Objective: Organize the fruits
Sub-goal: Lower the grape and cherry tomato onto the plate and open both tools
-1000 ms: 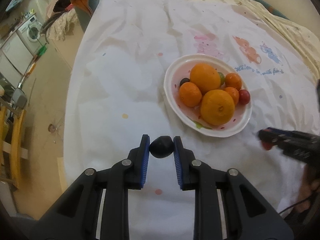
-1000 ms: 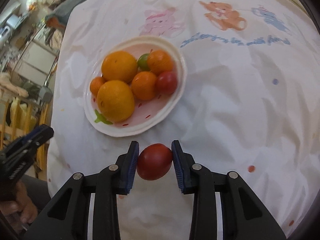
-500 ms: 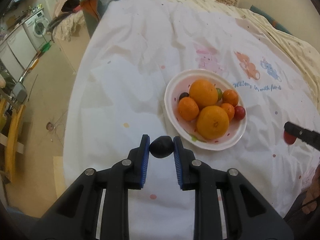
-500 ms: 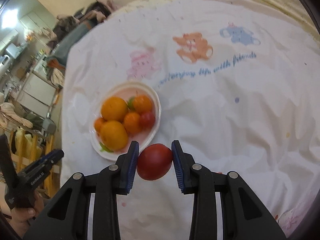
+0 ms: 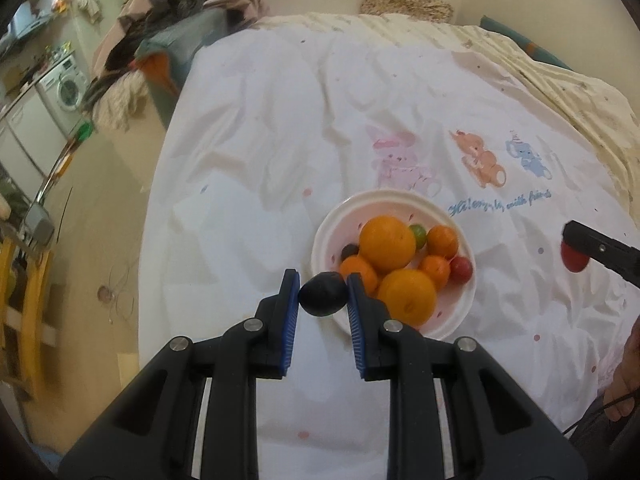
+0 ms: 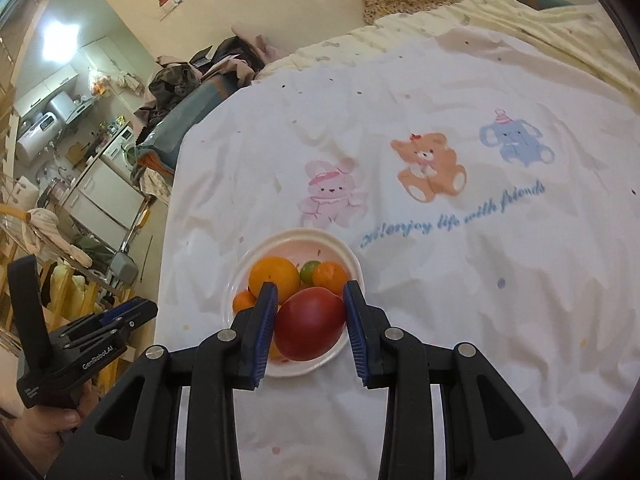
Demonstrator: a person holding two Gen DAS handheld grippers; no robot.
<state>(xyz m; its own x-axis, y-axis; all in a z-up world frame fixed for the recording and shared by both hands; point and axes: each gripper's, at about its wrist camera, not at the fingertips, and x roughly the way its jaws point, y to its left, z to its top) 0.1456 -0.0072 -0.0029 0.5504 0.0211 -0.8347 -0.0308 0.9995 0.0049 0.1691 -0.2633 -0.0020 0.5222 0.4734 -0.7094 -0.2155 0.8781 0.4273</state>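
1. The landmark is the round white plate with a pink-speckled face [image 5: 326, 236], resting on the white bed sheet printed with a pink rabbit, a brown bear and a blue elephant [image 5: 280, 128].
2. On the plate lie two large oranges [image 5: 387, 243], three smaller tangerines [image 5: 442, 241], a small green citrus [image 5: 419, 234], a small red tomato [image 5: 461, 269] and a small dark fruit [image 5: 349, 251].
3. The left gripper [image 5: 323, 298] is clamped on a dark purple, egg-shaped plum [image 5: 322, 299] — its blue pads press both sides, and it hangs in the air at the plate's near-left rim.
4. The right gripper [image 6: 310, 322] is closed around a large red tomato [image 6: 309, 323], held above the plate's near edge; pads touch both flanks.
5. In the left wrist view the right gripper shows as a black bar well to the right of the plate, the red fruit under its tip.
6. In the right wrist view a hand [image 6: 44, 426] grips the left gripper's black handle — low and far left of the plate.
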